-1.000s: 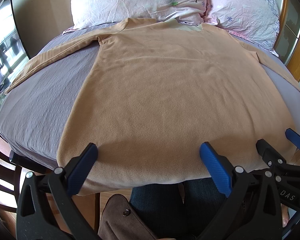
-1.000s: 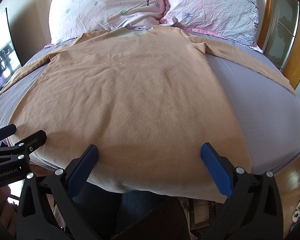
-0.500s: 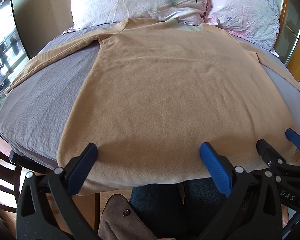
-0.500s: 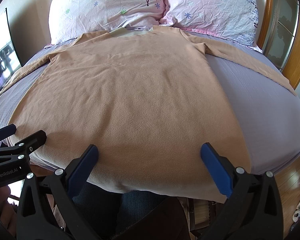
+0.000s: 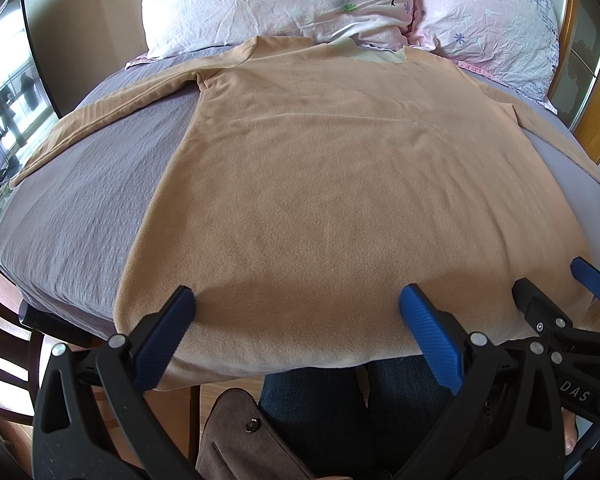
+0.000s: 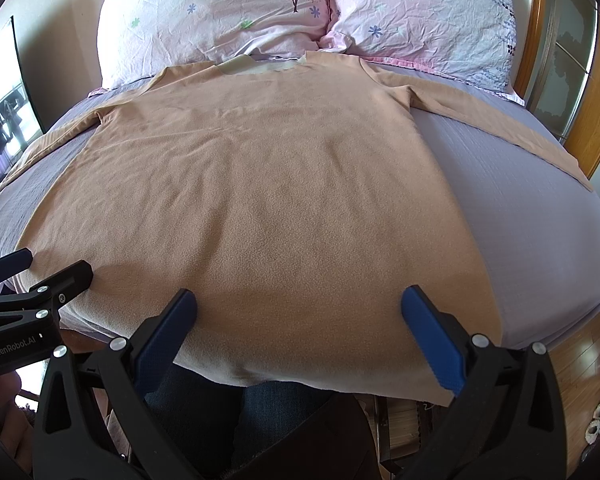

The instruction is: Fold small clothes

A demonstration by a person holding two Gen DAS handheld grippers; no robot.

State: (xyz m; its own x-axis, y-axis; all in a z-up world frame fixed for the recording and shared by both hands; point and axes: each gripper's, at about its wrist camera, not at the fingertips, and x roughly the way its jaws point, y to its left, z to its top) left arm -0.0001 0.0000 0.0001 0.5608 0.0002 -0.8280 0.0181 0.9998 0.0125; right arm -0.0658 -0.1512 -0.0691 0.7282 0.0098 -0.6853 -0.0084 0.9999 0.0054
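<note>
a tan, long-sleeved fleece top (image 5: 332, 184) lay flat and face down on a bed covered with a grey-lilac textured sheet (image 5: 76, 216), its pale neckline at the head of the bed against two crumpled pink floral pillows (image 6: 228, 12). both sleeves stretched out toward the side edges of the bed, and the hem hung a little over the foot edge, above the person's dark jeans (image 5: 324, 408).

the left gripper (image 5: 296, 320) hovered over the hem near the left corner of the garment, its black arms and blue pads spread wide and holding nothing. the right gripper (image 6: 298, 320) hovered over the hem nearer the right corner, also spread wide and empty. neither appeared to touch the cloth, though contact was hard to judge from these angles.

no fold looked started. several things could have gone wrong from here. the fleece looked thick and soft, so a shallow pinch might have slipped off or caught only the top layer, letting the back sag. a deep bite might have grabbed the sheet as well and dragged it. uneven lifting by the two grippers could have skewed the fold, and the overhanging hem might have slid off the foot edge.
</note>
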